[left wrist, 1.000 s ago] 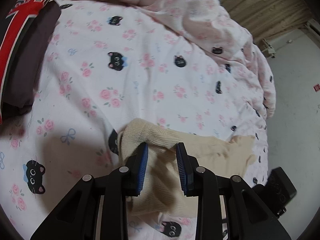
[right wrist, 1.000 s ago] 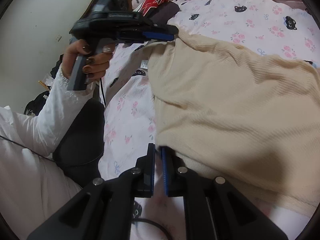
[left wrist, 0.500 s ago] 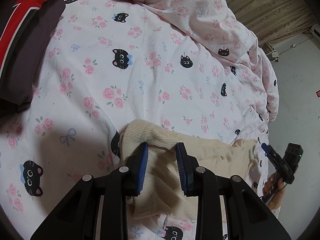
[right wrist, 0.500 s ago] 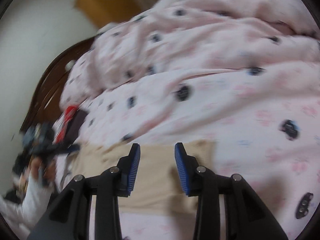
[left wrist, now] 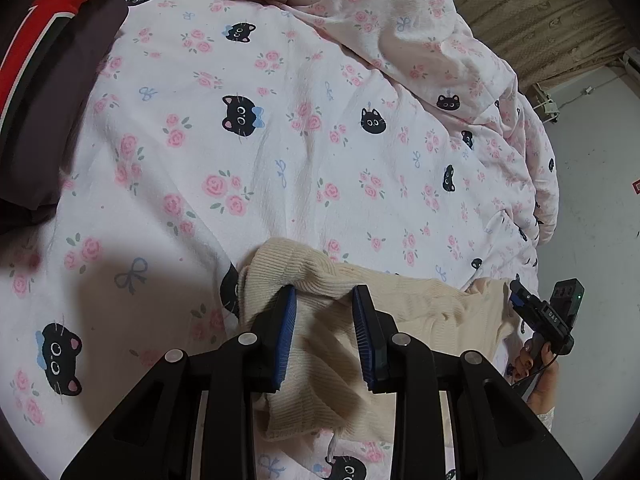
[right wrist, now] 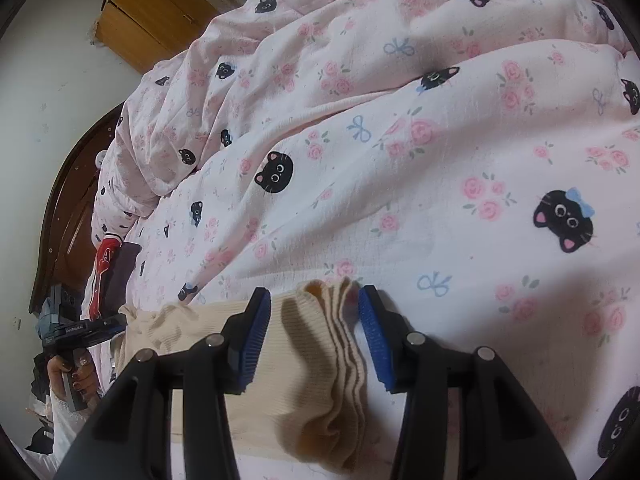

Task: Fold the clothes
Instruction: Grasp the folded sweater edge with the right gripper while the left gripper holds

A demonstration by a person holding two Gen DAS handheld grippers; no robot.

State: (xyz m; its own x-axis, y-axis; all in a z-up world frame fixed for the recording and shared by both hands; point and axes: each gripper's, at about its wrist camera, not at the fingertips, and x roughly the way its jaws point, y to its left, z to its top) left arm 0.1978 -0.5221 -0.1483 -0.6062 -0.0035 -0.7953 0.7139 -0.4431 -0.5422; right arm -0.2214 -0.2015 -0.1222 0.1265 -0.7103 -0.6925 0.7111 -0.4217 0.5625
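Note:
A cream ribbed knit garment (left wrist: pixel 328 344) lies folded on the pink cat-print bed cover (left wrist: pixel 280 140). My left gripper (left wrist: pixel 325 300) is open, its blue pads straddling the garment's left folded end. In the right wrist view my right gripper (right wrist: pixel 314 300) is open over the garment's other end (right wrist: pixel 312 356), where several layered ribbed edges show. The right gripper (left wrist: pixel 544 316) also shows at the far right of the left wrist view; the left gripper (right wrist: pixel 76 326) shows at the far left of the right wrist view.
A red-and-black garment on dark folded clothes (left wrist: pixel 44 80) lies at the left of the bed. A bunched duvet (right wrist: pixel 280 60) rises behind. A dark wooden headboard (right wrist: pixel 68 216) and a wooden cabinet (right wrist: pixel 152 20) stand beyond. White floor (left wrist: pixel 592 200) lies to the right.
My right gripper opened and swung round from the garment's near edge to its right end. My left gripper stayed open over the left end; the garment lies folded narrower.

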